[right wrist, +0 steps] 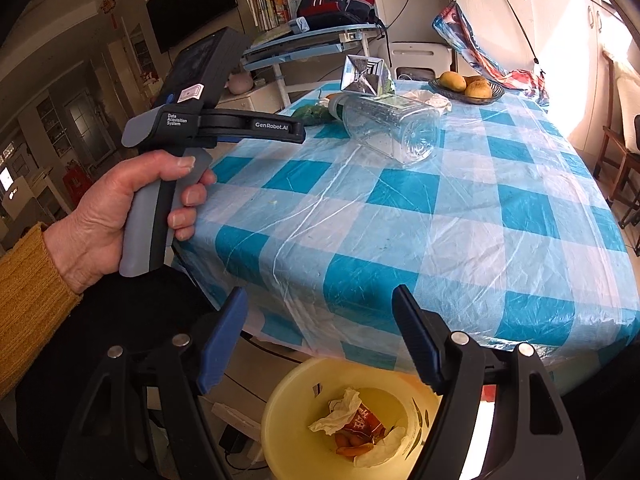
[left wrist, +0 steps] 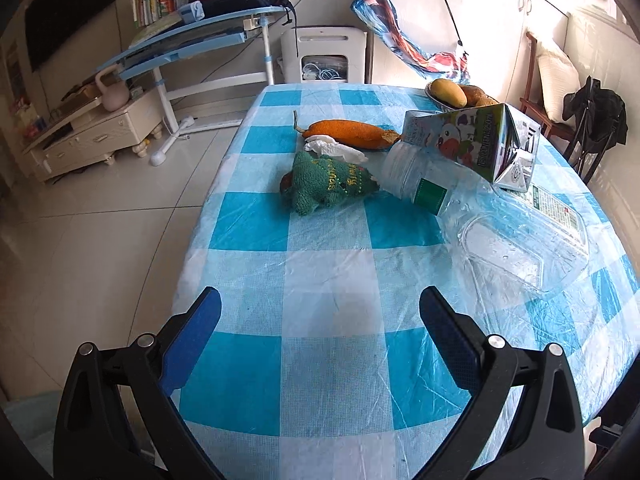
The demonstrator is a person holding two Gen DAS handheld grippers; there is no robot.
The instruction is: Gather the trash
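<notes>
On the desk (left wrist: pixel 320 280), covered with a blue-and-white checked plastic cloth, lie several loose things. There is one orange peel-like scrap with a stalk (left wrist: pixel 348 133), one crumpled white tissue (left wrist: pixel 334 148) touching it, and one green knitted cloth with yellow lettering (left wrist: pixel 330 182) just beside the tissue. One clear plastic bottle with a green label (left wrist: pixel 420 178) lies on its side, with one silver milk carton printed with a cartoon cow (left wrist: pixel 472 140) leaning over it. One clear plastic clamshell box (left wrist: pixel 520 248) sits near the bottle. One bowl of yellow-brown fruit (left wrist: pixel 460 94) stands at the far edge.

The left gripper (left wrist: pixel 320 304) hovers over bare cloth, its two blue fingers (left wrist: pixel 192 344) spread and empty.

The right gripper (right wrist: pixel 320 316) hangs above one yellow plastic bin (right wrist: pixel 296 424) beside the desk, its two fingers (right wrist: pixel 224 340) spread and empty. The bin holds crumpled tissue, a red wrapper and orange scraps.
</notes>
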